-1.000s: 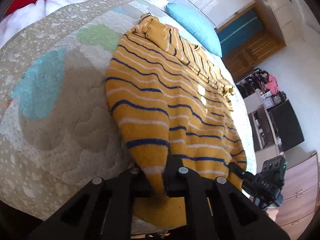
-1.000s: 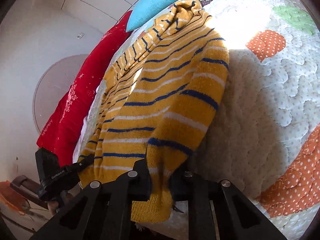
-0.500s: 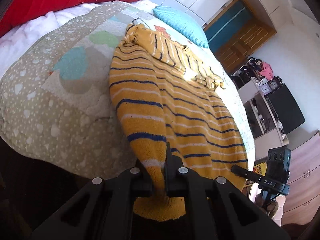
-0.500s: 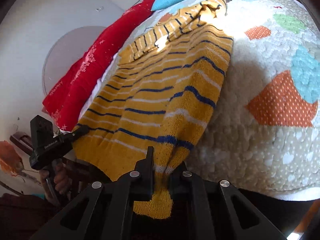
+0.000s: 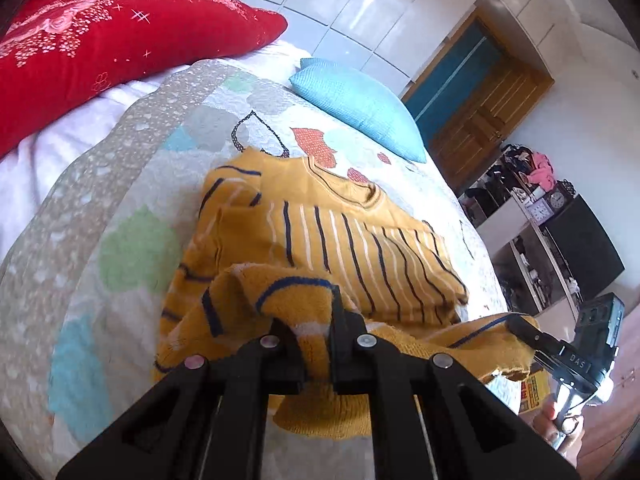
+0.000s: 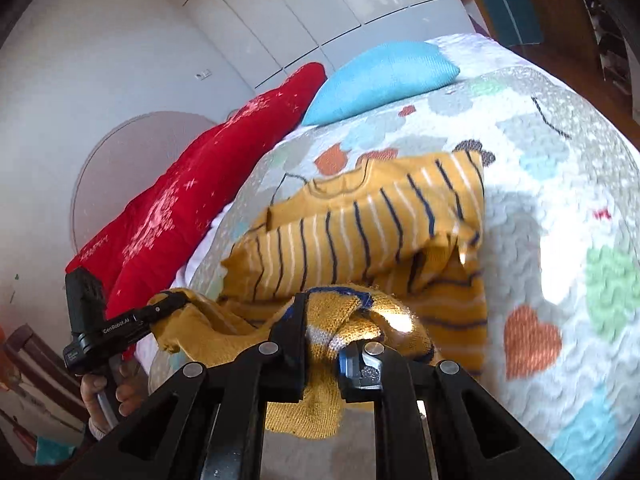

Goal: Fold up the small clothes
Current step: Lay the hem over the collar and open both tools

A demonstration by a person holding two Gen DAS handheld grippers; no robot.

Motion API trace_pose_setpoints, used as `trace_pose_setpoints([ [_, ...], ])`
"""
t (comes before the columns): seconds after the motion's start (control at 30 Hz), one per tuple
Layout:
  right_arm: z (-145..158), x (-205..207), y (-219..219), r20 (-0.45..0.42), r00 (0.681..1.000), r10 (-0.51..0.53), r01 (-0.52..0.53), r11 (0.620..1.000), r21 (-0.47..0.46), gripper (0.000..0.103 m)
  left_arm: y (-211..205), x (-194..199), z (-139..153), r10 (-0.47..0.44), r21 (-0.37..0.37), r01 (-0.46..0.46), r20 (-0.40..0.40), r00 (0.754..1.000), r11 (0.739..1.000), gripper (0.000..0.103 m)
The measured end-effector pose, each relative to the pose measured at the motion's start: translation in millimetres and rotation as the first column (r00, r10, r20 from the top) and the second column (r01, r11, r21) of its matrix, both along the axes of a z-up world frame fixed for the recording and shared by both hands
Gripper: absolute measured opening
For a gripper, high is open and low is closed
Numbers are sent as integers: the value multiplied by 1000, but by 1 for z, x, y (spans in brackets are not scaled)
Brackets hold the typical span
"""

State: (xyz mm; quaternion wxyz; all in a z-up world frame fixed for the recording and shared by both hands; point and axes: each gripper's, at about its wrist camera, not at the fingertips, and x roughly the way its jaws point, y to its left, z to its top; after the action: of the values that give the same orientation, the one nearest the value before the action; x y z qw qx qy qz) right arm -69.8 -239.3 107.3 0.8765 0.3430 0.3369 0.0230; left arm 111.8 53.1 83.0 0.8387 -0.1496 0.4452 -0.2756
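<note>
1. While both grippers are gripping the hem, the sweater (image 5: pixel 340 232) is lying on the quilt (image 5: pixel 132 184), collar end towards the blue pillow (image 5: pixel 360 104), sleeves folded across the chest.
2. Left gripper (image 5: pixel 316 332) is clamping the hem's left corner, jaws closed on knit, lifting it clear of the bed.
3. Right gripper (image 6: pixel 320 344) is pinching the right corner the same way, jaws closed on fabric.
4. Holding both corners is keeping the hem taut and level, so the bottom half is likely heading towards the collar for a straight crosswise fold.
5. Risk: uneven lift is skewing the crease.
</note>
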Motion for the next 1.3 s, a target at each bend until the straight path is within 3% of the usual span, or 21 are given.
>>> trace_pose_setpoints([
  [0.23, -35, 103, -48, -148, 987, -56, 59, 998, 16, 15, -37, 98, -36, -1, 19, 3, -135, 991, 1000, 9],
  [0.27, -42, 113, -57, -162, 984, -69, 75, 997, 35, 15, -40, 106, -38, -5, 17, 7, -145, 989, 1000, 9],
  [0.33, -60, 129, -73, -176, 982, -69, 92, 987, 128, 25, -40, 124, -42, 1, -28, -6, -183, 983, 1000, 15],
  [0.4, -77, 142, -90, -198, 976, -91, 136, 965, 224, 38, -35, 139, -50, 5, -112, -34, -252, 968, 993, 33],
  [0.43, -84, 147, -98, -202, 973, -108, 161, 949, 271, 50, -29, 147, -54, 20, -164, -69, -283, 959, 984, 38],
  [0.5, -95, 154, -109, -193, 972, -136, 199, 913, 357, 61, -24, 154, -57, 38, -217, -108, -306, 951, 970, 49],
  [0.63, -105, 162, -119, -190, 966, -177, 243, 871, 428, 69, -18, 159, -55, 89, -199, -147, -277, 957, 969, 63],
  [0.77, -97, 164, -126, -195, 960, -203, 265, 885, 382, 69, -12, 159, -53, 105, -152, -148, -260, 960, 977, 63],
  [0.97, -54, 138, -135, -181, 939, -292, 315, 942, 115, 78, -1, 137, -36, 125, 4, -127, -183, 975, 992, 67],
  [1.1, -36, 105, -107, -209, 957, -202, 191, 979, -71, 78, 6, 95, -28, 82, 132, -68, -101, 991, 989, 72],
  [1.2, -37, 69, -78, -223, 965, -140, 109, 983, -148, 78, 12, 65, -32, 60, 234, -50, -38, 997, 971, 73],
  [1.27, -47, 49, -64, -248, 961, -121, 77, 981, -180, 68, 10, 55, -41, 41, 303, -35, -14, 999, 952, 73],
  [1.3, -56, 44, -59, -268, 958, -97, 47, 981, -187, 35, 9, 52, -45, 36, 337, -32, -6, 999, 941, 73],
])
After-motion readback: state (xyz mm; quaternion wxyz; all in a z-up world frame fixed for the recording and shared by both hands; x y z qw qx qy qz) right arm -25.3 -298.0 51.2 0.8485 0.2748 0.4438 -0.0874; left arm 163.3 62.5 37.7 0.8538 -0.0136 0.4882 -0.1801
